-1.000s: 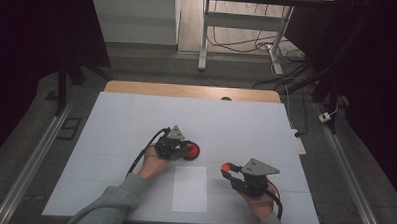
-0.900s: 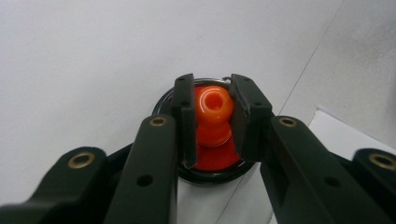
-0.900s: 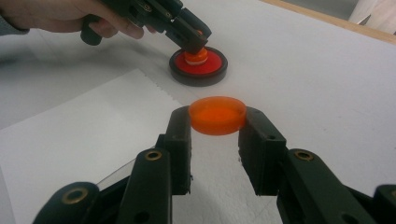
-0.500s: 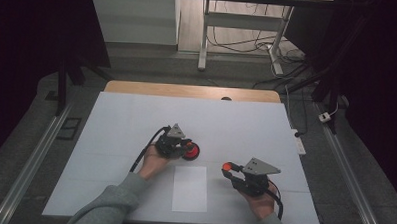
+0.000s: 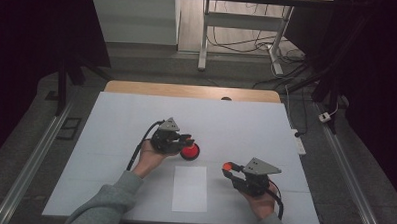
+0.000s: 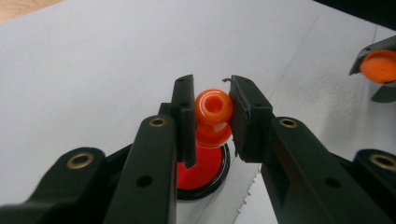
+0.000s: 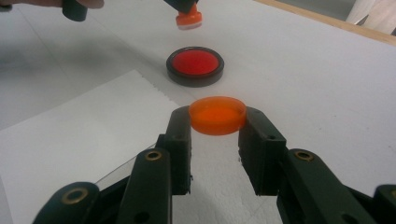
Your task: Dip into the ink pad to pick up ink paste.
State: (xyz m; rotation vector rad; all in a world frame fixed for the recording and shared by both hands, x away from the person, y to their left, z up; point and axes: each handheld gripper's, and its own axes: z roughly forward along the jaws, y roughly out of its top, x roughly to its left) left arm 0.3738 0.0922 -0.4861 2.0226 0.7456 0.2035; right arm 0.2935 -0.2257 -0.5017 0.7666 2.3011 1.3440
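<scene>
Left gripper [image 6: 208,116] clamps orange stamp [image 6: 213,116] by knob, centre frame, poised over red ink pad [image 7: 195,66], likely for inking. Right gripper [image 7: 217,122] pinches orange lid [image 7: 217,114] clear of pad. Paper sheet [image 5: 190,188] lower centre, presumably for print.

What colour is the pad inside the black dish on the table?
Red: the pad fills the black dish. Clearest in the right gripper view.
</scene>
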